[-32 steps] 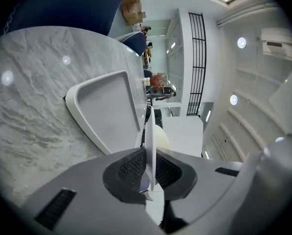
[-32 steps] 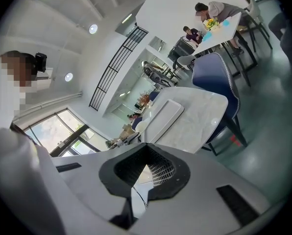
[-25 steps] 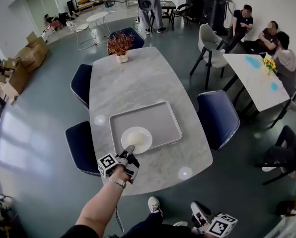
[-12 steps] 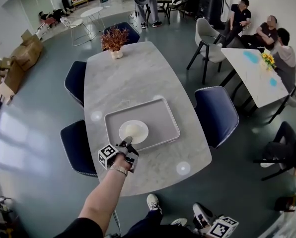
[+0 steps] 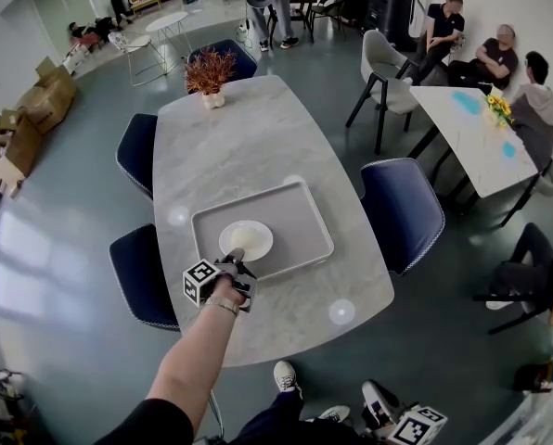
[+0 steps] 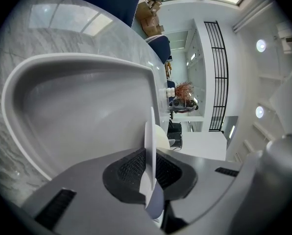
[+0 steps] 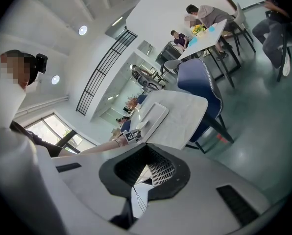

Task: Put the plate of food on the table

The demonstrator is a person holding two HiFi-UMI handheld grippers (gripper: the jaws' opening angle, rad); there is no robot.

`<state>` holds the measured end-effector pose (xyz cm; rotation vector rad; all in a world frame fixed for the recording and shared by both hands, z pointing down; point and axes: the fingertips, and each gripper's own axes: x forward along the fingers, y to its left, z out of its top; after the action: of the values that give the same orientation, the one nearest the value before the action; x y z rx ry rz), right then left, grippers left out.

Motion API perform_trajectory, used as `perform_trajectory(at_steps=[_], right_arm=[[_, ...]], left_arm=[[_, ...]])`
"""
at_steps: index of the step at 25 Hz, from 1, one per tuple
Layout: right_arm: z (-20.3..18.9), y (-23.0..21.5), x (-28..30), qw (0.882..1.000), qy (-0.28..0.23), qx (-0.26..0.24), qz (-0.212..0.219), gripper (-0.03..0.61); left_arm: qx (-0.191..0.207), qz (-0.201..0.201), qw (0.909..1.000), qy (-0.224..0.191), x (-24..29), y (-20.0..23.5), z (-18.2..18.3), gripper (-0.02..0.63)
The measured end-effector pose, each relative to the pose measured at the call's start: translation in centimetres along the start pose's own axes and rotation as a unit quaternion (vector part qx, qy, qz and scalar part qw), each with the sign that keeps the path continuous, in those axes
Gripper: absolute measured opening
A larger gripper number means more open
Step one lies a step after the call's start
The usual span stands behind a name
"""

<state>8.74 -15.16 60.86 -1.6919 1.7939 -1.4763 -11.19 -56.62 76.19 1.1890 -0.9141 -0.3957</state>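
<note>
A white plate (image 5: 249, 241) with a pale mound of food lies within the grey tray (image 5: 300, 221) on the marble table (image 5: 249, 137). My left gripper (image 5: 233, 267) is shut on the plate's near rim. I cannot tell whether the plate rests on the tray or hangs just above it. In the left gripper view the rim (image 6: 149, 146) runs edge-on between the pads, with the tray (image 6: 77, 97) behind it. My right gripper (image 5: 380, 406) hangs low beside the person's legs, away from the table. Its jaws (image 7: 138, 182) are shut with nothing between them.
Dark blue chairs (image 5: 402, 211) stand along both long sides of the table. A vase of dried red plant (image 5: 209, 74) sits at its far end. Three people sit by a second white table (image 5: 476, 137) at the right. Cardboard boxes (image 5: 35, 109) are piled at the left.
My left gripper has carried the plate a little further in over the tray and lower. The right gripper has stayed in place.
</note>
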Motion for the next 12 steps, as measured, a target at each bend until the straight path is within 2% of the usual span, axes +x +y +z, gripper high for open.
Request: perform_trajectory(at_steps=[4,12], right_arm=[[0.04,-0.31,-0.17,1.000,0.001,0.000,-0.004,0.009],[-0.02,-0.45,-0.29,1.000,-0.001,0.000,-0.002,0.009]], left_arm=[[0.004,0.012,0.9999,0.001,0.54,0.15,0.17,0.026],[0.033,0.062,0.9975,0.006,0.70,0.81,0.63,0.027]])
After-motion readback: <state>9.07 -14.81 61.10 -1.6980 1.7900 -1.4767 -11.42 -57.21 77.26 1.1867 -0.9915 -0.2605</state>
